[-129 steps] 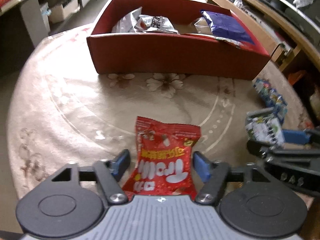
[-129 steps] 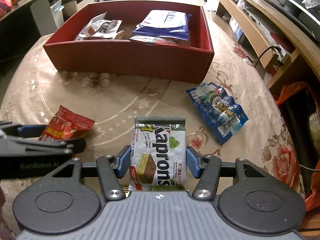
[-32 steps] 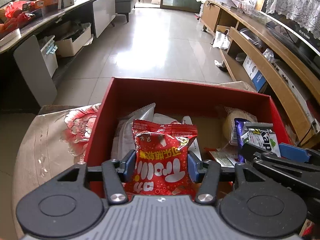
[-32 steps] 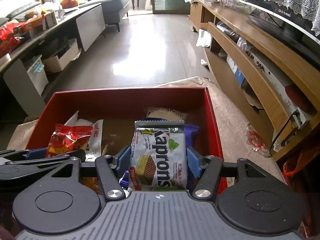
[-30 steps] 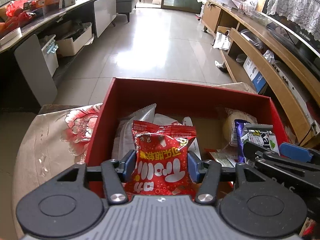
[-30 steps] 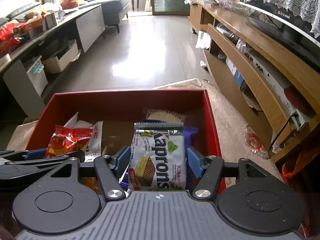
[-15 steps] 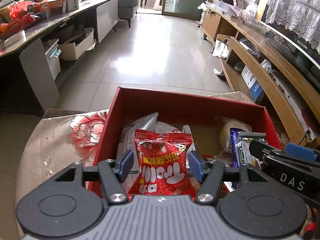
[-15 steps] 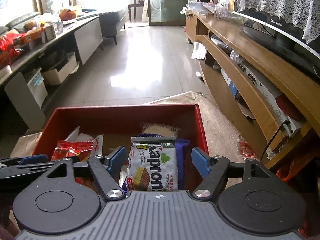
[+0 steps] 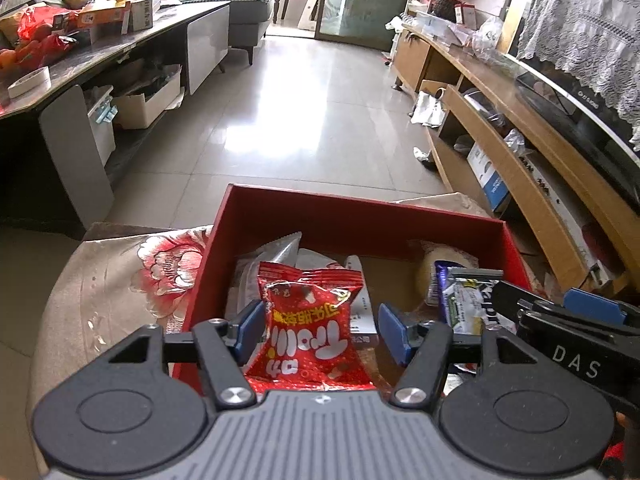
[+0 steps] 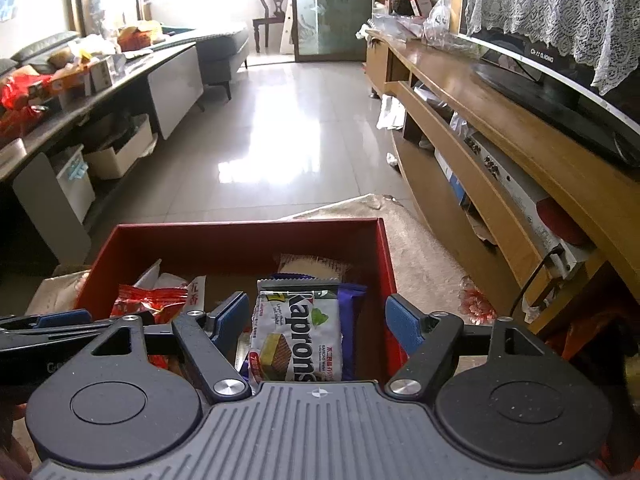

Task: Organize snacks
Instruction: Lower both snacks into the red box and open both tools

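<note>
**Snacks in the red box, both claws spread**

Snacks lay in one red box, which stood on a table under a beige cloth with a red flower print. The left gripper hung over the near left part of the box with its two blue pads spread apart; one red packet sat between them, with a clear gap on the right and the left pad just beside it, contact there not clear. The right gripper hung over the near right part, its pads wide open and well clear of one white wafer packet. That packet lay on one purple packet. Toward the far right corner sat one pale round packet. On the left side lay silver-white wrappers, their number not clear.

Around the table stretched a glossy tiled floor. One long wooden shelf unit ran along the right wall, one dark cluttered counter along the left, and one wooden chair stood at the far end.
</note>
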Available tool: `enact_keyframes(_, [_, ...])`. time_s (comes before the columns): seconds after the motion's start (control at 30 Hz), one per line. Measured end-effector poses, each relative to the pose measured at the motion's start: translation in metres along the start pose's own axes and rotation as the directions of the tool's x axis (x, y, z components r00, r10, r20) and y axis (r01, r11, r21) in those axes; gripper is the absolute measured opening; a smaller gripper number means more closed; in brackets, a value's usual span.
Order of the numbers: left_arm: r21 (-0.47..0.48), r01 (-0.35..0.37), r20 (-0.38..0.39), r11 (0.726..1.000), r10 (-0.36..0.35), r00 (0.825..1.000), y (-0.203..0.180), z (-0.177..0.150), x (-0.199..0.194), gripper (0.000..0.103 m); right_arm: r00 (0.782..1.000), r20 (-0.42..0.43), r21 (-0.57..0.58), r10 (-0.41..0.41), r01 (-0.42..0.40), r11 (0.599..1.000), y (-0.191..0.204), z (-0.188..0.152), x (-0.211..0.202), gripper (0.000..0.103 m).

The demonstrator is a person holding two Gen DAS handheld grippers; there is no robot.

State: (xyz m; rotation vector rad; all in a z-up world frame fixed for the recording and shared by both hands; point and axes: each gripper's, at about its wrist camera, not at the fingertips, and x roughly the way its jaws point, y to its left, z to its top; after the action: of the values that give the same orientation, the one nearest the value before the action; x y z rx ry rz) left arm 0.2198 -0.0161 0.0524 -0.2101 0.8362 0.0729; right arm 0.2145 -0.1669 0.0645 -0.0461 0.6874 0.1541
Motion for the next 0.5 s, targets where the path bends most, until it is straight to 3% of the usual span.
enact_keyframes(0.5, [0.026, 0.044, 0.007, 0.999, -0.044, 0.999, -0.012, -0.015, -0.022, 0.065, 1.0, 0.023, -0.005, -0.01, 0.01, 1.0, -0.008, -0.009, -0.026, 0.082])
